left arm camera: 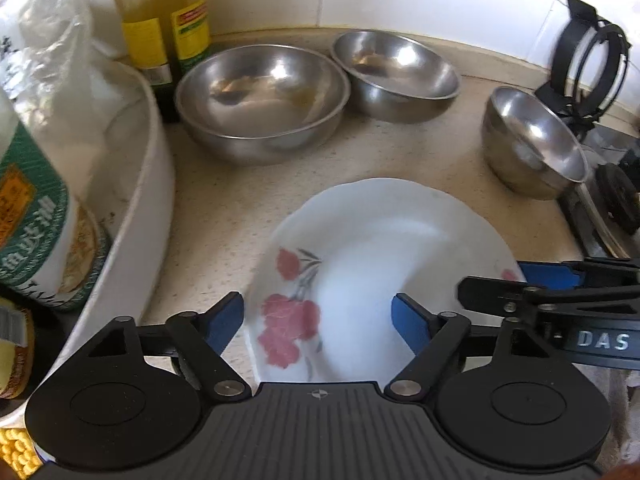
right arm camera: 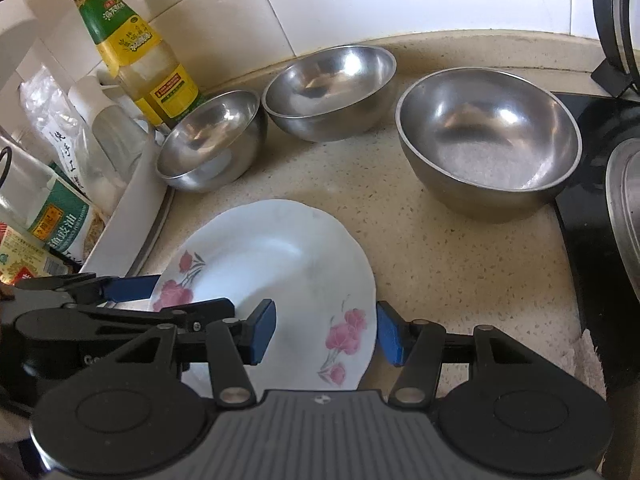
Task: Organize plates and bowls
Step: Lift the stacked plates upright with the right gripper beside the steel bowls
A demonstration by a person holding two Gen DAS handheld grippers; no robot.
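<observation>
A white plate with pink flowers [left arm camera: 376, 264] lies on the beige counter, also in the right wrist view [right arm camera: 276, 276]. My left gripper [left arm camera: 318, 326] is open, its blue pads on either side of the plate's left rim. My right gripper [right arm camera: 326, 334] is open, straddling the plate's right rim. Each gripper shows in the other's view, the right one at the right edge [left arm camera: 560, 280] and the left one at the left [right arm camera: 132, 292]. Three steel bowls stand behind: one by the bottles [right arm camera: 212, 144], one in the middle [right arm camera: 332, 92], one by the stove [right arm camera: 488, 144].
A white tray [left arm camera: 148, 184] with bags and packets stands at the left. Oil bottles [right arm camera: 136, 52] stand against the tiled wall. A black stove [right arm camera: 592, 216] with a pot lies at the right, a black stand [left arm camera: 592, 60] behind it.
</observation>
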